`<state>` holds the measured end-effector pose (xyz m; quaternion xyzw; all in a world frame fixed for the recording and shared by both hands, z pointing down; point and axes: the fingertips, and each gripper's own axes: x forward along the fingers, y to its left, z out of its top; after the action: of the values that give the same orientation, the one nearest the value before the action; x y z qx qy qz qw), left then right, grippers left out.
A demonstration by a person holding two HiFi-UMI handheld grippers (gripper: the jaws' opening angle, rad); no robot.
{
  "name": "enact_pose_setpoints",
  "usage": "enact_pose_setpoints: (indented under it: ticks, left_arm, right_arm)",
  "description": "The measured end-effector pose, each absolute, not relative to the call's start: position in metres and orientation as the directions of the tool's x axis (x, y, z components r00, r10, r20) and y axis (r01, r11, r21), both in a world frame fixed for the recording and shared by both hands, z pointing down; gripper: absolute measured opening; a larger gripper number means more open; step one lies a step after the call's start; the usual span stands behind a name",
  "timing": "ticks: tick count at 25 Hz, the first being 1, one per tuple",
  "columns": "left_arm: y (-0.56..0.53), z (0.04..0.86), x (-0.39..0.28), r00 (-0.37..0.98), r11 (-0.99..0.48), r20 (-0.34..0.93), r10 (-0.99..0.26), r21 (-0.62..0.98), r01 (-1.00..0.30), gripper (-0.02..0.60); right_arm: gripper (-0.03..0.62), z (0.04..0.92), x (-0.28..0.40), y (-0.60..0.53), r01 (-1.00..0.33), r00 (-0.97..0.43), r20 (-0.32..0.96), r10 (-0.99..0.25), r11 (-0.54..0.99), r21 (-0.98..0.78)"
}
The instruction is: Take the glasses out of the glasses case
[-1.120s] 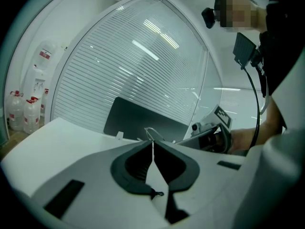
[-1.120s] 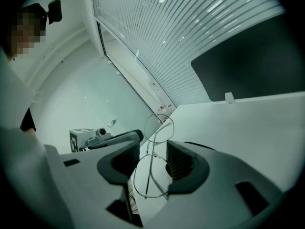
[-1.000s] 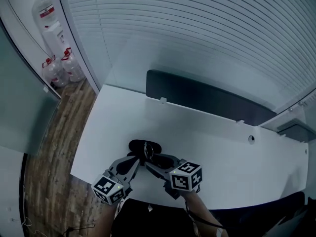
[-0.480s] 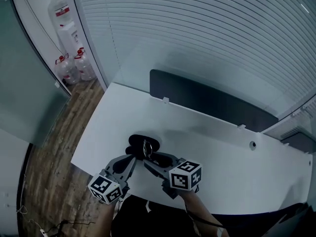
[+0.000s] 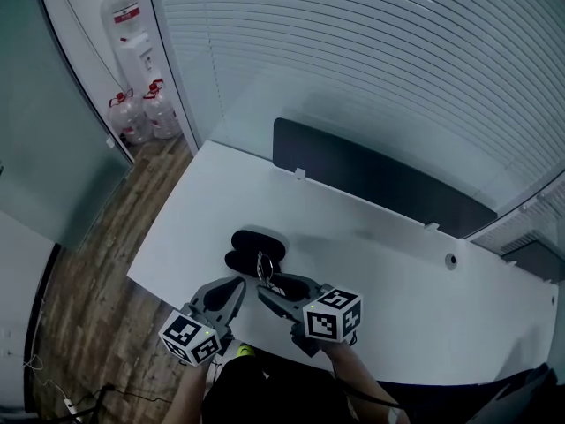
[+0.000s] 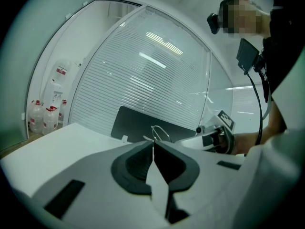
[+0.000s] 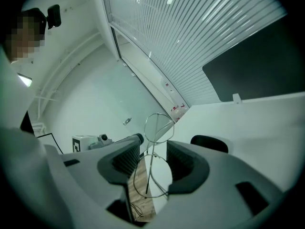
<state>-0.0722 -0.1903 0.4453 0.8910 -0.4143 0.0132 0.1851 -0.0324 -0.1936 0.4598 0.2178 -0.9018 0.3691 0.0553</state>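
Glasses, position: the glasses (image 5: pixel 264 268) are clear of the case, in the air over the near part of the table (image 5: pixel 371 237), between my two grippers.
Glasses, long axis: upright, one lens above the other. The lower lens sits in my right jaw gap and the upper lens stands past the tips.
Glasses, appearance: thin metal wire rim and rounded clear lenses. I judge them light and easily bent.
Right gripper: my right gripper (image 7: pixel 152 147) has its jaws set wide. The lower rim spans the gap and appears to bear on both pads, so I read this as a grasp across the lens.
Left gripper: my left gripper (image 6: pixel 153 144) has its jaws brought together. The tips meet at the frame near where the two lenses join and appear to pinch the wire.
Nearer hand: neither, since both are at the frame. The right carries more of it.
Glasses case: the glasses case (image 5: pixel 254 246) is black, lies open on the table just beyond my tips, and looks empty.
Coming move, judged: set the glasses down on bare table beside the case.
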Motion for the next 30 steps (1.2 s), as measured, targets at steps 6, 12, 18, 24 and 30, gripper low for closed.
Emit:
enact_pose_setpoints:
  ticks: [6, 12, 18, 24, 30]
  left_arm:
    - [-0.174, 0.444, -0.071, 0.667, -0.6, 0.157, -0.728, 0.323, -0.732, 0.011]
    - [-0.143, 0.438, -0.077, 0.686, -0.62, 0.148, -0.712, 0.326, -0.714, 0.011]
    - [-0.118, 0.437, -0.084, 0.705, -0.64, 0.143, -0.695, 0.324, -0.696, 0.011]
    - [-0.098, 0.429, -0.089, 0.718, -0.662, 0.123, -0.685, 0.307, -0.684, 0.011]
    - [-0.075, 0.424, -0.098, 0.724, -0.673, 0.115, -0.68, 0.293, -0.679, 0.011]
  right_arm:
    - [0.187, 0.461, -0.029, -0.175, -0.446, -0.893, 0.267, -0.361, 0.638, -0.628]
    - [0.187, 0.455, -0.033, -0.152, -0.454, -0.886, 0.246, -0.393, 0.628, -0.632]
    - [0.187, 0.448, -0.035, -0.132, -0.467, -0.874, 0.225, -0.43, 0.617, -0.634]
    - [0.187, 0.443, -0.04, -0.113, -0.479, -0.867, 0.216, -0.449, 0.63, -0.612]
    - [0.187, 0.434, -0.048, -0.094, -0.482, -0.864, 0.201, -0.462, 0.641, -0.597]
